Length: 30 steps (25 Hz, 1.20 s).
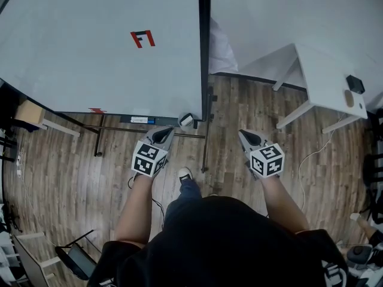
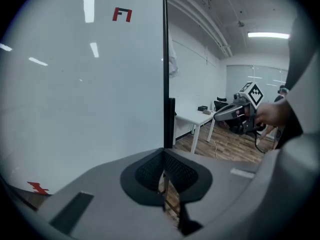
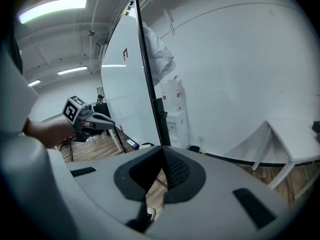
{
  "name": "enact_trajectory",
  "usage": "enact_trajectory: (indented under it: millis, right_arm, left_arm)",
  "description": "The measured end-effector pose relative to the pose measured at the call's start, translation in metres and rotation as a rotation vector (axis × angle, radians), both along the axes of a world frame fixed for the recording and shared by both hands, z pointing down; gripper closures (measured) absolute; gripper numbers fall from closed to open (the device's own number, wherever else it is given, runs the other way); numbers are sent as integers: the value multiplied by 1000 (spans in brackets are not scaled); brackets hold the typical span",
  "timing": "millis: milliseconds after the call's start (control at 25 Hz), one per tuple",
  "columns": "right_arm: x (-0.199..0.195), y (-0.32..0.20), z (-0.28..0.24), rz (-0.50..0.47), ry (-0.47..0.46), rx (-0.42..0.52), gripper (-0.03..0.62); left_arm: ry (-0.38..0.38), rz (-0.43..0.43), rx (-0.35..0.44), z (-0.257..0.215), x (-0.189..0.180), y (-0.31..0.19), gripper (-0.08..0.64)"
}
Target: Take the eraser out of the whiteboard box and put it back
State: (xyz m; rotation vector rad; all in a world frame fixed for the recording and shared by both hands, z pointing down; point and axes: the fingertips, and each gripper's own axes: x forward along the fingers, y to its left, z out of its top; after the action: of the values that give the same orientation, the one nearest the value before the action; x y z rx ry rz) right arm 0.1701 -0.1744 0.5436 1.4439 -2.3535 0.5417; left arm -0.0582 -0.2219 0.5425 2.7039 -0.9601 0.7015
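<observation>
Head view: you stand before the whiteboard [image 1: 102, 46], both claws held low over the floor [image 1: 72, 166]. The left claw [image 1: 162, 136] points at the tray [image 1: 164, 121] along the board's near edge; the right claw [image 1: 248, 138] hangs well right of the post [image 1: 204, 52]. At the tray's right end, just beside the post, sits a small white-and-dark thing, likely the box [image 1: 187, 120]. The eraser itself is too small to make out, so take it to be inside. A white worktop [image 1: 329, 76] stands far right, apart from all this.

Left gripper view: your left claw is fully closed, pads meeting at the tip, nothing between them. The board fills the left and the post runs up the middle. The box is hidden below the claw's body.

Right gripper view: this claw also looks closed and empty, its pads touching at the tip. A pale object shows low by the post's foot, probably the box, near but not reached.

Expect the eraser to be light, with a stiff back and a soft felt face. Take it across the narrow sides of the stiff back, not the felt, which would give and slip. The box is probably light too and may shift, so lift straight out.
</observation>
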Motion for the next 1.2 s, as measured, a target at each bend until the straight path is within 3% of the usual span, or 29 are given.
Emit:
enact_trajectory:
  millis: [1200]
  right_arm:
    - [-14,-47,34,14,-20,-68,598]
  left_arm:
    - [-24,74,-54,40,14,-60,548]
